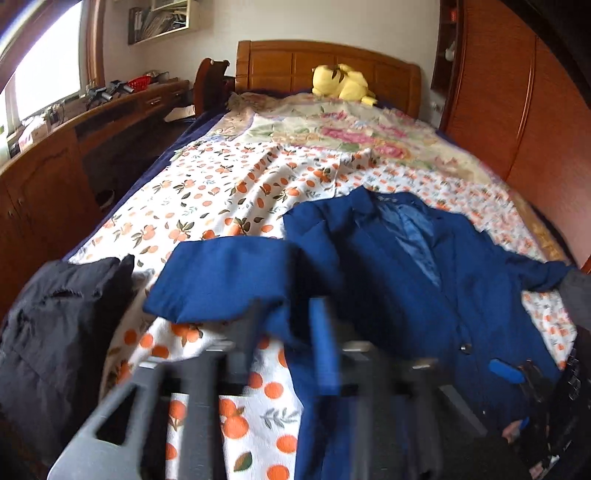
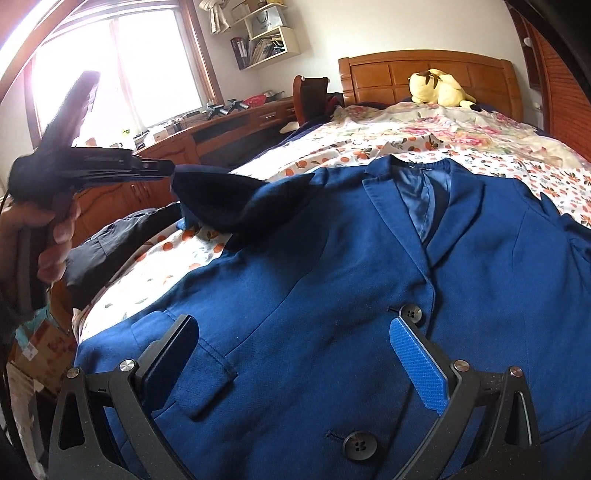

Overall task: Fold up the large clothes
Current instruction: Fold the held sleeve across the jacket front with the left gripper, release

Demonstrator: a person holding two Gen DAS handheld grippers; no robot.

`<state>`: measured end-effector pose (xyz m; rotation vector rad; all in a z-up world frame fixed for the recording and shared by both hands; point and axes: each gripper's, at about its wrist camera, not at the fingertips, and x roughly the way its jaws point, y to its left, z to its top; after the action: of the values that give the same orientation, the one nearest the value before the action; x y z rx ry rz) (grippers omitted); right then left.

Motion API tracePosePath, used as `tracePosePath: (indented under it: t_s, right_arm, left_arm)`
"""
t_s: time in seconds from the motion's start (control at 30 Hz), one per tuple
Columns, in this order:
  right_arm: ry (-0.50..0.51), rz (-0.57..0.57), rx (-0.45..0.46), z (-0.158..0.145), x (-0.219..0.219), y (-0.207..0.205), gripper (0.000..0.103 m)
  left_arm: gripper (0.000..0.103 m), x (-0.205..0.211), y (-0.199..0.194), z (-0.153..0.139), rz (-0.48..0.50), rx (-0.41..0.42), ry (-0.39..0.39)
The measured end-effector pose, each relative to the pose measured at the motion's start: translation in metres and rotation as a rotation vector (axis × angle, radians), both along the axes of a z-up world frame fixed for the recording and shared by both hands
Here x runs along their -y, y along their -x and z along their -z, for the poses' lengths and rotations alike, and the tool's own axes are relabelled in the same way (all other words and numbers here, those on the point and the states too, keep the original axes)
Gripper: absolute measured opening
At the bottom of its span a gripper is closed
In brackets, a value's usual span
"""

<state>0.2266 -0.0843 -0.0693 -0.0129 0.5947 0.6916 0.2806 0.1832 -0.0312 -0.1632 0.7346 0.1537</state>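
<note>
The right claw (image 2: 295, 354) is wide open over the blue cloth jacket (image 2: 332, 266). The left claw (image 2: 166, 171) is partly open at its lifted sleeve (image 2: 236, 199).

No readable text, label, brand or number anywhere. Faint marking on white paper bag (image 2: 264, 23) atop wall shelf (image 2: 271, 46): too small to read. Book spines on shelf, print on cardboard box (image 2: 38, 343) beside bed: illegible. Jacket neck label (image 2: 417, 168): unreadable.
</note>
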Motion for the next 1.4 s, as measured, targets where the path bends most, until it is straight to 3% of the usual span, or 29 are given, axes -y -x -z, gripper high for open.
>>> tracePosePath:
  t_s: [0.17,0.47,0.87,1.03,1.07,1.1,1.13,1.2,1.4]
  right_arm:
    - [0.061,-0.015,0.067,-0.012,-0.002,0.009,0.103]
    - [0.134,-0.002,0.137,-0.025,0.001,0.025,0.103]
    - [0.151,0.015,0.125,-0.024,-0.001,0.027,0.103]
    - [0.165,0.026,0.131,-0.024,0.001,0.028,0.103]
    - [0.169,0.03,0.134,-0.024,0.002,0.03,0.103]
    - [0.172,0.034,0.138,-0.025,0.003,0.031,0.103]
    - [0.175,0.039,0.141,-0.024,0.005,0.032,0.103]
    - [0.184,0.052,0.144,-0.025,0.008,0.035,0.103]
    - [0.189,0.104,0.152,-0.031,0.024,0.048,0.103]
  left_arm:
    - [0.065,-0.019,0.021,0.008,-0.052,0.032,-0.001]
    - [0.065,-0.08,-0.007,0.063,-0.165,-0.052,0.047]
    - [0.065,-0.119,-0.048,0.126,-0.23,-0.17,0.176]
    - [0.064,-0.115,-0.066,0.124,-0.225,-0.198,0.116]
    - [0.047,-0.111,-0.069,0.123,-0.209,-0.202,0.11]
    - [0.022,-0.108,-0.073,0.122,-0.18,-0.21,0.118]
    - [0.012,-0.108,-0.076,0.122,-0.164,-0.218,0.125]
    - [0.003,-0.096,-0.078,0.111,-0.164,-0.218,0.068]
    - [0.003,-0.041,-0.063,0.044,-0.091,-0.067,-0.029]
